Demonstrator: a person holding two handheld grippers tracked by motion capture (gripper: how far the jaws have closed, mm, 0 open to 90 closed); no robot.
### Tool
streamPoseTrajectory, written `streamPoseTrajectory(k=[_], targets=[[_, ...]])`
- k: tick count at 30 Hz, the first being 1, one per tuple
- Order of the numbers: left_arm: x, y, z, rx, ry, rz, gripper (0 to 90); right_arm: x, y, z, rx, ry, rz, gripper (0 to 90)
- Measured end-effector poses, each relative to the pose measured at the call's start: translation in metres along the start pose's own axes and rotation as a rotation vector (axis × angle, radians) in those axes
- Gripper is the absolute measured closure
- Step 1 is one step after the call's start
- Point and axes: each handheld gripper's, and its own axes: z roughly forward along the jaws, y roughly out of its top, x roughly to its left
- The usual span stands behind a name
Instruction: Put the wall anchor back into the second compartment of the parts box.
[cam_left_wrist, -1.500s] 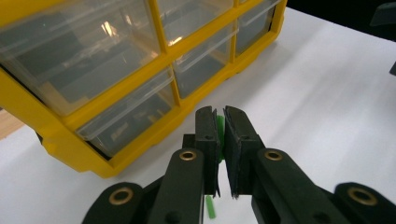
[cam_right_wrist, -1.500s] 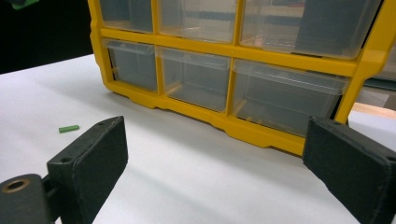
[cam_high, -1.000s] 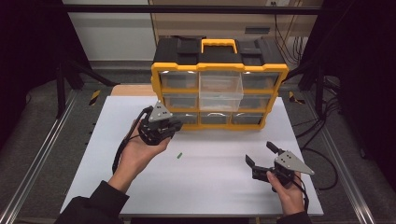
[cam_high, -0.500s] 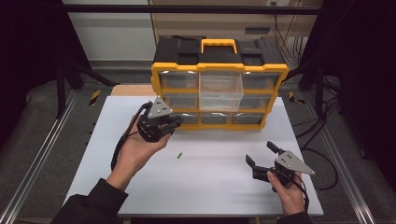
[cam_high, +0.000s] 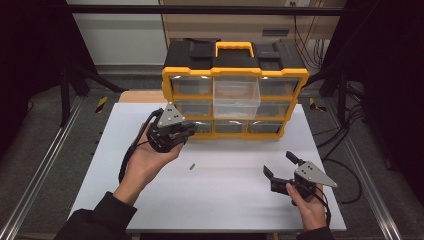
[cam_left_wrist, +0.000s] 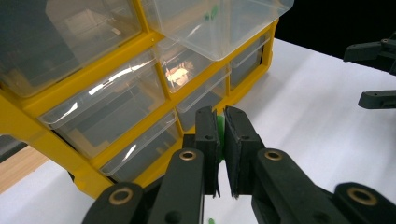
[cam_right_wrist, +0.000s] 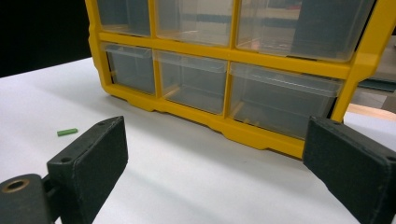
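Gripping a small green piece (cam_left_wrist: 218, 133) between its nearly closed jaws, the left gripper (cam_high: 186, 131) sits at the left of the high view, held up in front of the yellow organiser (cam_high: 235, 80), close to its lower-left drawers. The piece is a thin sliver pinched near the tips, so the hold looks slight.

To finish this step well, the hand should probably lift and swing right toward the pulled-out drawer (cam_high: 235, 95) in the middle column, bring the tips over its open top, and only then part the jaws — letting go early would drop the piece on the white table (cam_high: 225, 200). A slow, level approach would keep so narrow a grip from slipping.

Further right on the table lies a second green piece (cam_high: 192, 166), loose and well apart from both grippers. At the right, the right gripper (cam_high: 281, 166) rests low on the table with its jaws spread wide and nothing between them.

From above, the held piece cannot be made out; the left gripper view shows it clearly, along with something green already inside the open drawer. The right gripper view gives the loose piece (cam_right_wrist: 67, 132) lying flat — and the lower drawers all pushed in.
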Motion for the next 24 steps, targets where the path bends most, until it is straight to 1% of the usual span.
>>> streamPoseTrajectory(k=[1,2,3,4,8,9,10,13,14,15,17,18,19,20,21,24], targets=[[-0.002,0.0,0.001,-0.019,0.001,-0.021,83.7,0.0,0.0,0.0,-0.001,0.0,0.0,7.1],[-0.001,0.001,0.0,-0.017,0.001,-0.016,83.7,0.0,0.0,0.0,-0.002,0.0,0.0,7.1],[0.0,0.001,-0.001,-0.005,0.0,-0.001,83.7,0.0,0.0,0.0,-0.002,0.0,0.0,7.1],[-0.002,0.002,0.0,-0.02,0.0,-0.018,83.7,0.0,0.0,0.0,-0.002,-0.001,0.0,7.1],[-0.002,0.003,-0.001,-0.021,0.0,-0.011,83.7,0.0,0.0,0.0,-0.002,0.0,0.0,7.1],[-0.001,0.004,-0.003,-0.007,-0.001,0.008,83.7,0.0,0.0,0.0,-0.002,0.0,0.0,7.1],[-0.003,0.005,-0.002,-0.031,0.001,-0.016,83.7,0.0,0.0,0.0,-0.002,-0.001,0.0,7.1],[-0.003,0.007,-0.004,-0.027,0.0,-0.004,83.7,0.0,0.0,0.0,0.0,0.0,-0.001,7.1],[-0.002,0.007,-0.005,-0.02,0.0,0.008,83.7,0.0,0.0,0.0,0.0,0.0,-0.001,7.1],[-0.004,0.008,-0.004,-0.038,0.0,-0.011,83.7,0.0,0.0,0.0,-0.002,0.0,-0.001,7.1],[-0.004,0.01,-0.006,-0.04,0.0,-0.007,83.7,0.0,0.0,0.0,-0.008,0.0,0.0,7.1],[-0.004,0.011,-0.006,-0.043,0.0,-0.009,83.7,-0.001,0.0,0.0,-0.012,0.001,-0.011,7.1],[-0.004,0.012,-0.007,-0.03,0.001,0.009,83.7,-0.001,0.0,0.0,-0.012,0.001,-0.011,7.1],[-0.004,0.012,-0.008,-0.033,0.001,0.009,83.7,0.0,0.0,0.0,-0.007,0.001,0.0,7.1],[-0.005,0.013,-0.007,-0.046,0.001,-0.002,83.7,0.0,0.0,0.0,-0.007,0.001,0.0,7.1],[-0.005,0.015,-0.009,-0.05,0.0,0.0,83.7,-0.001,0.0,0.0,-0.011,0.001,-0.009,7.1]])
